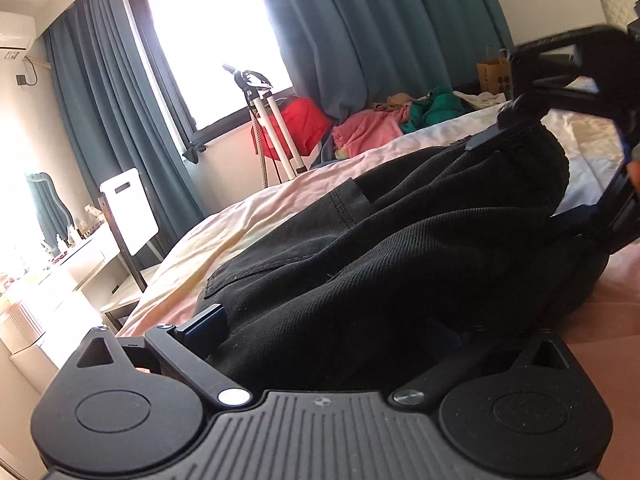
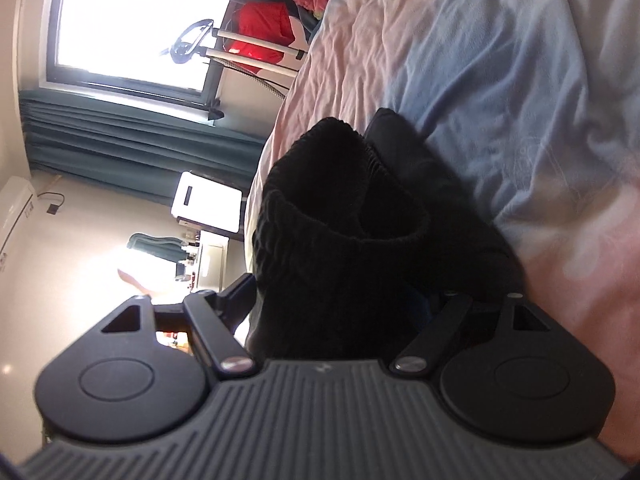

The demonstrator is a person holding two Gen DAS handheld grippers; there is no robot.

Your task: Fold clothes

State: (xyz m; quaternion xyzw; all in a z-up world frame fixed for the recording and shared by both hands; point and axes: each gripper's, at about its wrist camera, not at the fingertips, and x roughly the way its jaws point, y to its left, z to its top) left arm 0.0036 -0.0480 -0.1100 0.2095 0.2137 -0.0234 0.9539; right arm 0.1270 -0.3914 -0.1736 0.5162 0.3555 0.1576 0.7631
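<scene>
The black garment (image 1: 400, 248), apparently trousers, lies bunched on the bed sheet (image 1: 280, 196), long axis running from 7 toward 1 o'clock in the left wrist view. Left gripper (image 1: 336, 332): jaws apart, cloth between them, unclamped. Right gripper (image 2: 348, 304): jaws apart around the ribbed waistband (image 2: 340, 208) at 12 o'clock; grip cannot be confirmed.

A black garment (image 1: 400, 248) with a fine ribbed weave is recorded on a bedsheet (image 1: 280, 200) washed in pale pink, yellow and light blue. Teal curtains (image 1: 360, 28) are noted at the far window. A red bag (image 1: 300, 120), a pink cloth (image 1: 368, 130) and a green cloth (image 1: 436, 106) are seen at the far end. A brown paper bag (image 1: 494, 74) is noted far right. A white chair back (image 1: 128, 208) is recorded on the left. Both grippers are black with grey ribbed bodies.
</scene>
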